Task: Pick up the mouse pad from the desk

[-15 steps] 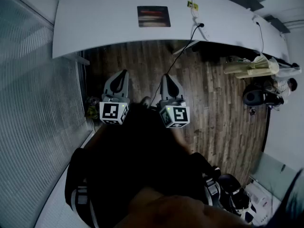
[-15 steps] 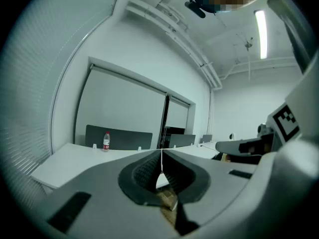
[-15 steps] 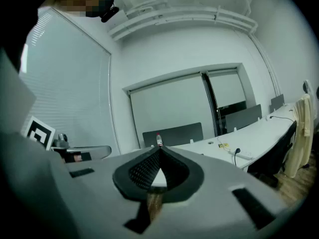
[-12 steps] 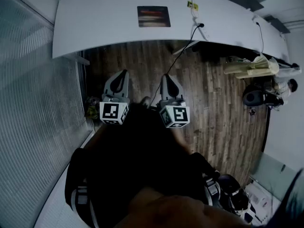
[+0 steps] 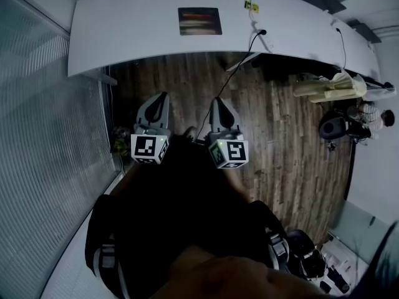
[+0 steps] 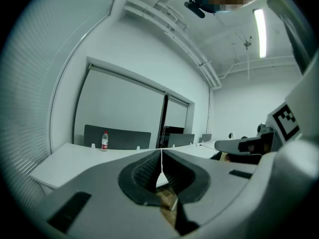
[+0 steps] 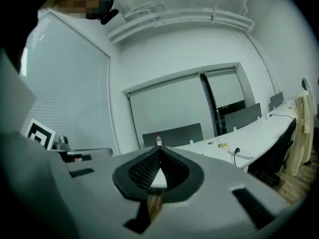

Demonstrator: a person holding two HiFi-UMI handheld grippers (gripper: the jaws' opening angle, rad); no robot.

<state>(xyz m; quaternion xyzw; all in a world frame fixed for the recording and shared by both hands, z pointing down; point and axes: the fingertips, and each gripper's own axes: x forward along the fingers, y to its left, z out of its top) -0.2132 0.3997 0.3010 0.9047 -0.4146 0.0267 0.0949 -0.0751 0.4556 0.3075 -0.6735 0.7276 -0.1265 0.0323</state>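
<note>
A dark rectangular mouse pad (image 5: 199,21) lies flat on the long white desk (image 5: 137,30) at the top of the head view. My left gripper (image 5: 162,94) and right gripper (image 5: 217,100) hang side by side over the wooden floor, well short of the desk and pointing toward it. Both are shut with nothing between their jaws. The left gripper view shows its closed tips (image 6: 161,151) level with the desk top. In the right gripper view the closed tips (image 7: 159,146) also face the desk; the mouse pad is not visible in either gripper view.
A bottle with a red cap (image 6: 104,140) stands at the desk's far edge. A power strip and black cable (image 5: 259,33) lie on the desk's right part, the cable dropping to the floor. A chair with a pale garment (image 5: 333,87) stands at the right. A glass wall (image 5: 43,136) runs along the left.
The head view has shifted very slightly; the mouse pad sits a few pixels further left. Both grippers hold the same place and stay shut.
</note>
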